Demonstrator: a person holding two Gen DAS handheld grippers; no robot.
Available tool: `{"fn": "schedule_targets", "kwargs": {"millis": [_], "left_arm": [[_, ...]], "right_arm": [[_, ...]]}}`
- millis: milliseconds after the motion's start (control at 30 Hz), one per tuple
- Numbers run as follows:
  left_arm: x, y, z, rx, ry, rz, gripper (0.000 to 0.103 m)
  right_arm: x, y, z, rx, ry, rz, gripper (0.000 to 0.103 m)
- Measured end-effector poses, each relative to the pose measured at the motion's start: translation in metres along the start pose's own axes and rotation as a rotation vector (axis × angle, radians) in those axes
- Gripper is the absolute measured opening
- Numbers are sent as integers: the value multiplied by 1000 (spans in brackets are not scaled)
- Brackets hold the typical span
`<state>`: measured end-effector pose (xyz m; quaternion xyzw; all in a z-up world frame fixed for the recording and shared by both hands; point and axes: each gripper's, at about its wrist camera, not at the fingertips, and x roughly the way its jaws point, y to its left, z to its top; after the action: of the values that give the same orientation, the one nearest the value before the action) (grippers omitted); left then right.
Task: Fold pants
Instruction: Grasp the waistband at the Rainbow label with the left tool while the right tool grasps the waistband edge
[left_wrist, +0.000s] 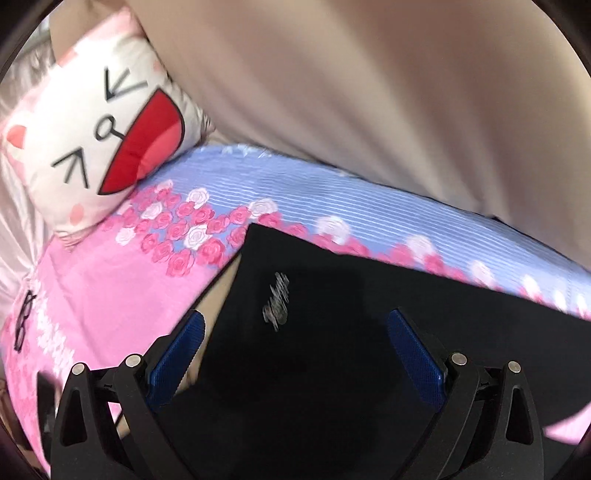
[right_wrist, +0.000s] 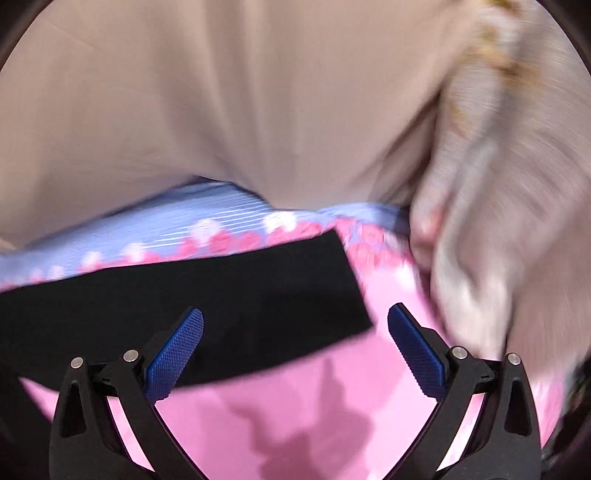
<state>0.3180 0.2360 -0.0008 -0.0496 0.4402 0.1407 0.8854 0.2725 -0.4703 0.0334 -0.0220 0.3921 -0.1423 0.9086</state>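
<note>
from your left wrist view, your left gripper hangs with its blue fingers spread wide and nothing between them. the black pants lie flat on the bed sheet right under the gripper, filling the lower middle and right of the view. one squared corner of the pants points up toward the far edge of the bed, near the band of pink and white roses, and a small silver logo sits just inside that corner. the long axis of the pants runs away to the right, roughly along the blue striped strip at the bed's far edge. a cat-face pillow sits at the far left corner of the bed, apart from the pants. beige fabric rises behind the far edge.

from your right wrist view, your right gripper is likewise spread, holding nothing. the pants show as a black band lying across the bed sheet, long axis left to right, with the cut end just between the fingers and nearer the left one. pink sheet lies bare under the right finger. a blurred pale cloth fills the right side; you cannot tell what it is.
</note>
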Motion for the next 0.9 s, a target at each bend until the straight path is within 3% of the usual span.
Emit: {"fn": "schedule_targets", "kwargs": {"millis": [100,167,367,900], "left_arm": [[30,3,13,4,47,21,97],[46,2,17,27,86,-4,98],[78,2,22,83,159,-14,97],[107,11,43,33,180,-20,98]], "right_arm": [[42,-10,24,-23,36,39,98],[65,-15,35,-28,79,46,98],[104,-26,43,-26,174,70,98],[125,-36,36,-51,188,65,98]]}}
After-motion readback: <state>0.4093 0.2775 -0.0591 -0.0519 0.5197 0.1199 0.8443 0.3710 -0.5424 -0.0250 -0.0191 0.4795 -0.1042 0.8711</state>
